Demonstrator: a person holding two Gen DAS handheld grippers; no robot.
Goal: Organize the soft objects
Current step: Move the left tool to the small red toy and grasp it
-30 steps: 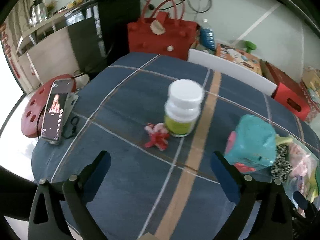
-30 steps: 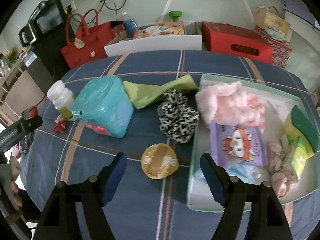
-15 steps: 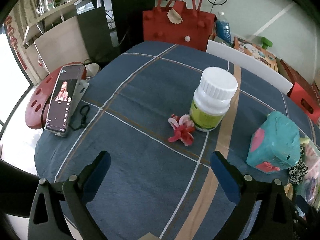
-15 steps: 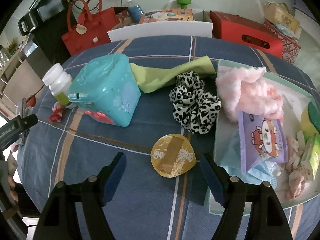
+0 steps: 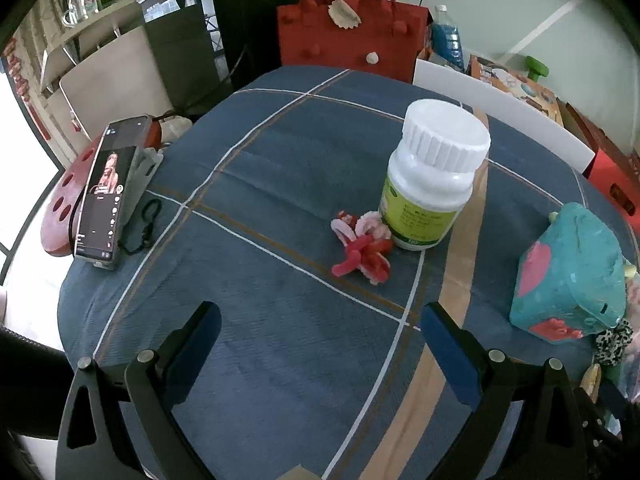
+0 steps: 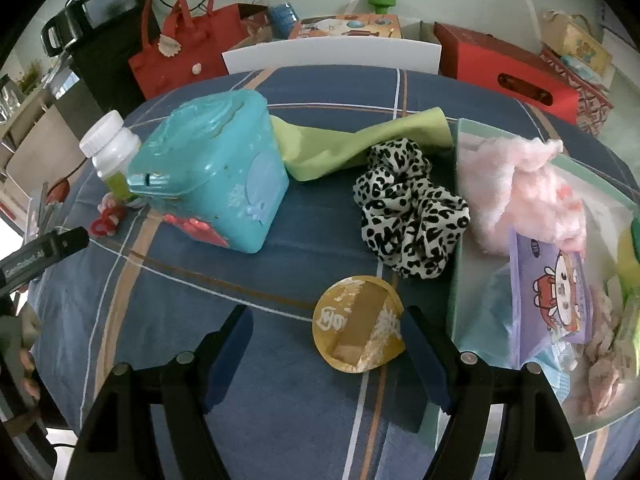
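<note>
1. Left tool (image 5: pixel 320 332): jaws wide, nothing between them, held above the blue plaid tabletop (image 5: pixel 280 168).
2. Red-and-pink soft toy (image 5: pixel 362 248): lies ahead of the left tool, slightly right of centre, touching the base of the white-capped bottle (image 5: pixel 434 176).
3. Right tool (image 6: pixel 326 336): jaws wide, holding nothing.
4. Yellow round sachet (image 6: pixel 358 324): lies between the right tool's fingertips, nearer the right one.
5. Leopard scrunchie (image 6: pixel 408 208): further ahead, just beside the tray (image 6: pixel 454 300), which holds a pink fluffy item (image 6: pixel 520 184).
</note>
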